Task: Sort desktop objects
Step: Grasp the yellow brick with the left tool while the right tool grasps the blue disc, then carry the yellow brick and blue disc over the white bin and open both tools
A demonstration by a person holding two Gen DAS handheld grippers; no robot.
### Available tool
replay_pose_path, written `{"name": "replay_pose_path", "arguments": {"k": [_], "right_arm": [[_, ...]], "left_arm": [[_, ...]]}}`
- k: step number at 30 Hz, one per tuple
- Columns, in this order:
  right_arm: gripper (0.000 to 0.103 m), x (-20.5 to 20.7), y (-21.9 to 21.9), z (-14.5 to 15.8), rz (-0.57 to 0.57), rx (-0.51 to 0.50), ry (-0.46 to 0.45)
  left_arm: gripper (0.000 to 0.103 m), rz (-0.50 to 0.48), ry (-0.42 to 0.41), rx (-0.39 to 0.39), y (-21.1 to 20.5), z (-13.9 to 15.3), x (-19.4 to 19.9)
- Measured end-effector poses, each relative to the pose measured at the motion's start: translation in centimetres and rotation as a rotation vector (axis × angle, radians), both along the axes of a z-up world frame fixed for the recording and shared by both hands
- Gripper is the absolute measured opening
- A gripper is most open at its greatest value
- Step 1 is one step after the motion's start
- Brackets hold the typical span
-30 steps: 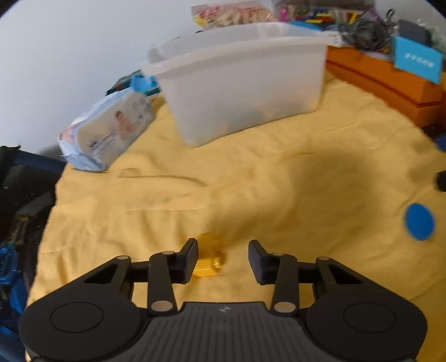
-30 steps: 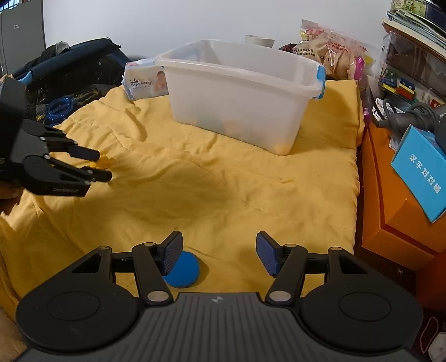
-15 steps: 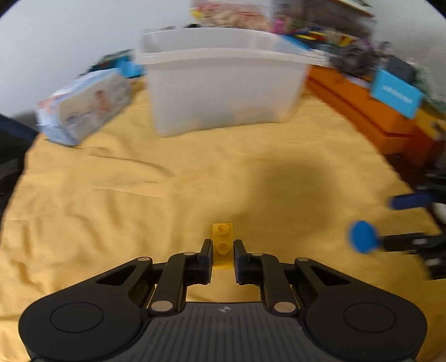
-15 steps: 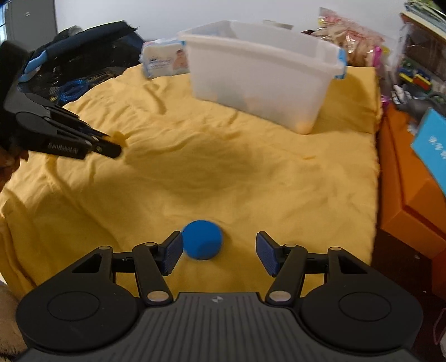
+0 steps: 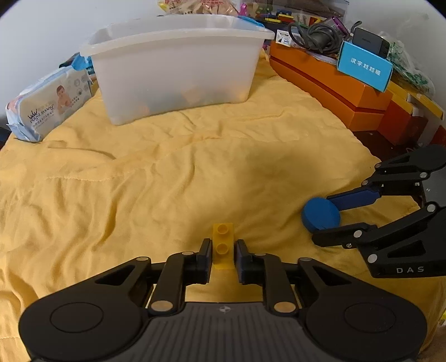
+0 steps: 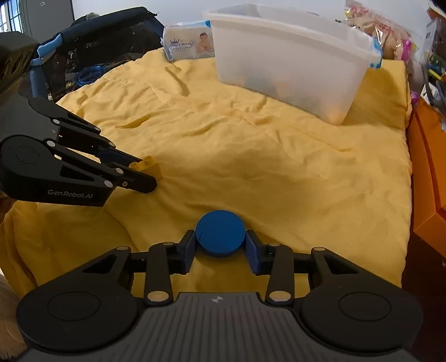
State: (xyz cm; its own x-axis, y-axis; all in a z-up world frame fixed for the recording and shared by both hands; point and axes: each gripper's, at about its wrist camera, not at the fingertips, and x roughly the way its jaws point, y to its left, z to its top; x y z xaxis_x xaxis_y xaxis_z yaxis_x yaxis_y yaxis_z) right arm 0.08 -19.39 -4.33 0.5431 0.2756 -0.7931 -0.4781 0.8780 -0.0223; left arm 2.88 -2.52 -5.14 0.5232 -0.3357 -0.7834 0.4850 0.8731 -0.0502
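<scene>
My left gripper (image 5: 222, 252) is shut on a yellow two-stud brick (image 5: 222, 241) just above the yellow cloth; the brick also shows in the right wrist view (image 6: 147, 164), held by the left gripper (image 6: 142, 174). My right gripper (image 6: 220, 245) is shut on a blue round disc (image 6: 220, 232), which also shows in the left wrist view (image 5: 320, 214) at the right, held by the right gripper (image 5: 320, 222). A translucent white bin (image 5: 172, 66) stands at the back of the cloth with several orange pieces dimly visible inside; it also shows in the right wrist view (image 6: 290, 58).
A pack of baby wipes (image 5: 47, 103) lies left of the bin. Orange boxes (image 5: 334, 86) with a blue card box (image 5: 365, 65) and cables line the right side. A dark bag (image 6: 92, 53) lies beyond the cloth's left edge. Snack bags (image 5: 195, 5) lie behind the bin.
My left gripper closed on the yellow brick. My right gripper moved onto the blue disc and closed on it. Both views now look more squarely at the bin.
</scene>
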Motion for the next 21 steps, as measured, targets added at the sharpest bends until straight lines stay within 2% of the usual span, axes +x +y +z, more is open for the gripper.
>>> {"name": "replay_pose_path", "arguments": {"k": [3, 7, 12, 21], "right_arm": [[0.042, 0.4, -0.2, 1.0, -0.008, 0.004, -0.028], [0.042, 2.0, -0.5, 3.1, -0.019, 0.004, -0.093], [0.042, 5.5, -1.3, 6.1, -0.059, 0.054, -0.158], [0.042, 12.1, -1.4, 12.1, -0.056, 0.065, -0.338]], "left_arm": [[0.018, 0.004, -0.015, -0.014, 0.3, 1.2, 0.2], [0.018, 0.017, -0.084, -0.029, 0.7, 4.2, 1.6], [0.018, 0.037, -0.210, -0.040, 0.9, 8.9, 4.6], [0.018, 0.045, -0.371, -0.068, 0.6, 15.1, 10.6]]}}
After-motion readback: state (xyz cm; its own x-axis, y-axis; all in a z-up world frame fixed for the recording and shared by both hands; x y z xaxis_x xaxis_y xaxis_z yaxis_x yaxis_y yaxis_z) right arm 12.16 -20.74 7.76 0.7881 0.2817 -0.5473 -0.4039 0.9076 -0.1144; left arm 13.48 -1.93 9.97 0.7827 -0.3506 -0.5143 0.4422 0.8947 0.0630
